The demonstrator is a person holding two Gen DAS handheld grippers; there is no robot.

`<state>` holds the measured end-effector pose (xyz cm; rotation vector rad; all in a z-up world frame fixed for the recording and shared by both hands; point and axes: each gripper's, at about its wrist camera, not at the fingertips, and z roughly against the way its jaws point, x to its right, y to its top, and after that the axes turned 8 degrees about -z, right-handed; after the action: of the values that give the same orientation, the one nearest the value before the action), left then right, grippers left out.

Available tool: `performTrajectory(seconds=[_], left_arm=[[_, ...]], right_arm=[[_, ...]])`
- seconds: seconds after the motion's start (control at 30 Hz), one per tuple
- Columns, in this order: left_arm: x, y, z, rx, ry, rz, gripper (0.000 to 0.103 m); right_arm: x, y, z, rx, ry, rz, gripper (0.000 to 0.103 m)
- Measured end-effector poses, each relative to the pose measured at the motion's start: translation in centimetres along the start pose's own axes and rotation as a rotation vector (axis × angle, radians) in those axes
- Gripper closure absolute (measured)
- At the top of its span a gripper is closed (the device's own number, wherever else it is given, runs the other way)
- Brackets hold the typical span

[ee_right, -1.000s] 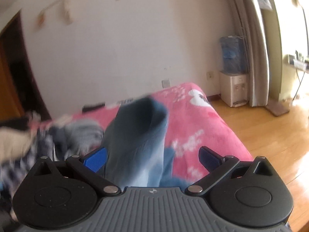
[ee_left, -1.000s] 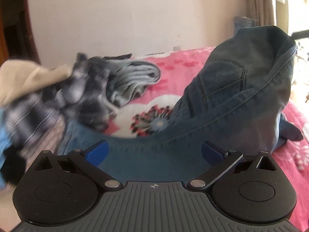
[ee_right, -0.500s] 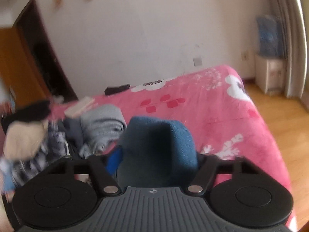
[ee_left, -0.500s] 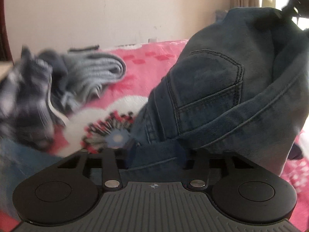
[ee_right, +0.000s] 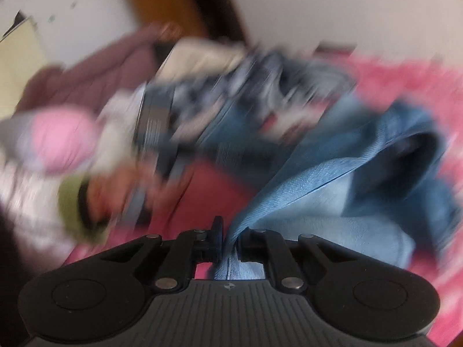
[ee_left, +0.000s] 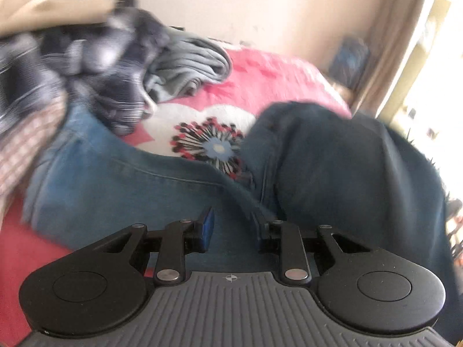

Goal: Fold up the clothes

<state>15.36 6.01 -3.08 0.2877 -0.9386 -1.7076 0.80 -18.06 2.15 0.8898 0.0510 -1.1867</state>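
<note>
A pair of blue jeans [ee_left: 150,185] lies across the pink floral bed, one part bunched into a dark mound at the right [ee_left: 341,167]. My left gripper [ee_left: 233,225] sits low over the denim with a narrow gap between its blue-padded fingers; denim fills the gap, but the grip is unclear. My right gripper [ee_right: 230,241] is shut on a fold of the jeans [ee_right: 332,173], light inner side up, which trails away to the right. The right wrist view is strongly blurred.
A heap of other clothes lies at the far left of the bed: a dark plaid garment [ee_left: 95,66], a grey folded one [ee_left: 191,66] and a beige one [ee_left: 34,8]. The pink bedspread [ee_left: 277,75] runs to the wall. A curtain [ee_left: 399,43] hangs at right.
Both grippers closed from wide open onto the jeans. The raised denim mound has dropped lower. The right gripper has swung left and down toward the clothes heap, dragging the denim fold.
</note>
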Motion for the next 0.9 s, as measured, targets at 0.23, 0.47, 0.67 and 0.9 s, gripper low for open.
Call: performTrajectory(seconds=[0.23, 0.47, 0.67, 0.9], left_arm=[[3.8, 1.3, 1.0, 0.018, -0.147, -0.076, 0.045], [7.3, -0.7, -1.2, -0.048, -0.147, -0.191, 0.042], [7.5, -1.8, -2.7, -0.115, -0.06, -0.208, 0.038], [7.1, -2.2, -3.3, -0.183, 0.055, -0.208, 0.035]], right_arm=[[-3.8, -7.1, -6.4, -0.283, -0.036, 0.072, 0.09], [-2.5, -6.3, -0.4, -0.126, -0.098, -0.079, 0.023], [3.8, -5.5, 6.7, 0.183, -0.151, -0.434, 0.011], [12.5, -0.4, 6.9, 0.378, -0.281, -0.617, 0.005]])
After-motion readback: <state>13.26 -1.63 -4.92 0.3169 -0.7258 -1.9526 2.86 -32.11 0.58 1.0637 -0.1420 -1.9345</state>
